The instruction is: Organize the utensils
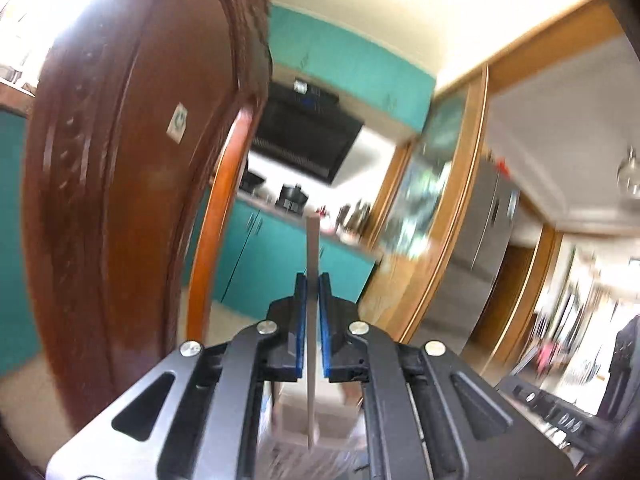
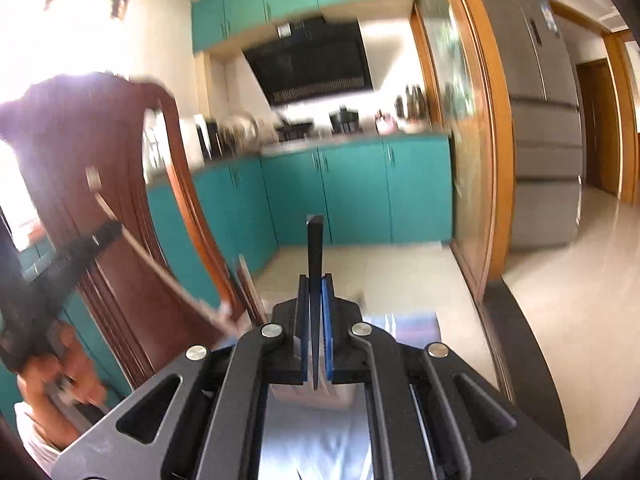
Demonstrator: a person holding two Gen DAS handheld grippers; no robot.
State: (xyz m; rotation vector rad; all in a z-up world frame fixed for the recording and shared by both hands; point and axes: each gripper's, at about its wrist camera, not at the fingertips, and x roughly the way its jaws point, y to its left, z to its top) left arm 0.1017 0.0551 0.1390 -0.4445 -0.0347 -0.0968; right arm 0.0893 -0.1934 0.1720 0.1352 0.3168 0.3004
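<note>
- Left gripper [image 1: 313, 280] clenched on a pale flat stick [image 1: 312, 320], tip up, lower end over the white holder [image 1: 294, 420] below.
- Right gripper [image 2: 315, 280] clamped on a dark stick [image 2: 315, 272], also above that holder [image 2: 280, 392].
- Frames blurry; slow down, keep sticks vertical, lower one at a time w/o clashing.

Both cameras sit just behind their own fingers and look forward along them, tilted upward into the kitchen. The left wrist view is close beside a brown wooden chair back [image 1: 120, 184]. The 2 views share the range hood [image 1: 308, 136], teal cabinets [image 2: 352, 196], and steel fridge [image 2: 536, 112].
</note>
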